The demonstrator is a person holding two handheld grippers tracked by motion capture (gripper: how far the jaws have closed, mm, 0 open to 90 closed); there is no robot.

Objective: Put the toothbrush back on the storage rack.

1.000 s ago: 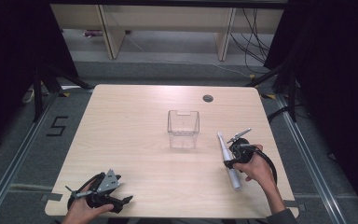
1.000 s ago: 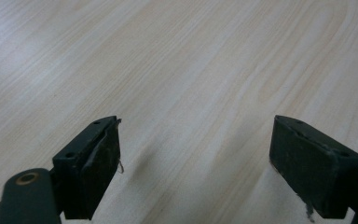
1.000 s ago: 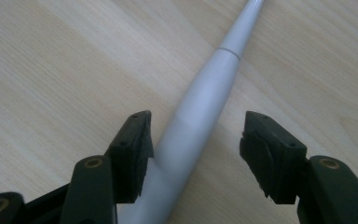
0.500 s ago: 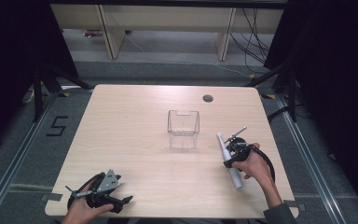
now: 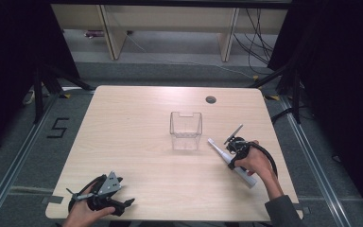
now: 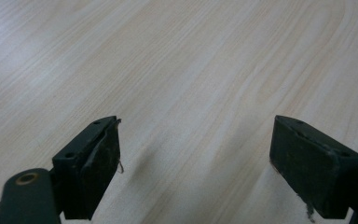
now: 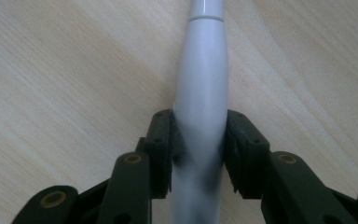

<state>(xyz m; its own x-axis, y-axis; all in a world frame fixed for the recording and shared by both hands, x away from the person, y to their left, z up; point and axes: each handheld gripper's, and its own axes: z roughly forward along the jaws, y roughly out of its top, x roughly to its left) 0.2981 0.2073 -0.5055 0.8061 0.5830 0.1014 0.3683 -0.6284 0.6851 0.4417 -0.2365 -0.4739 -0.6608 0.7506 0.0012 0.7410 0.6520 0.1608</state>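
On the right side of the bench, I have the right tongs closed around a white electric toothbrush handle. Their jaws have just been closing, and in the right gripper view both pads now press against the sides of the smooth white body, which runs straight up between them. From the high view the toothbrush handle lies flat on the wood, its narrow tip pointing toward the clear plastic bin that stands near the middle of the bench, just beyond the tip and not touching it.

As I judge it, the grasp is made, and that is all so far: the handle rests on the surface, not yet lifted. The bin looks empty, so what is left, I reckon, is the lift, the short carry over to the bin, and the drop into it.

My right hand sits over the thicker rear half of the handle, forearm coming in from the lower right edge, wrist angled so the tongs reach along the body low and nearly level with the wood. My left hand rests at the near left corner, well apart from everything, with the left tongs wide open and bare wood between the pads.
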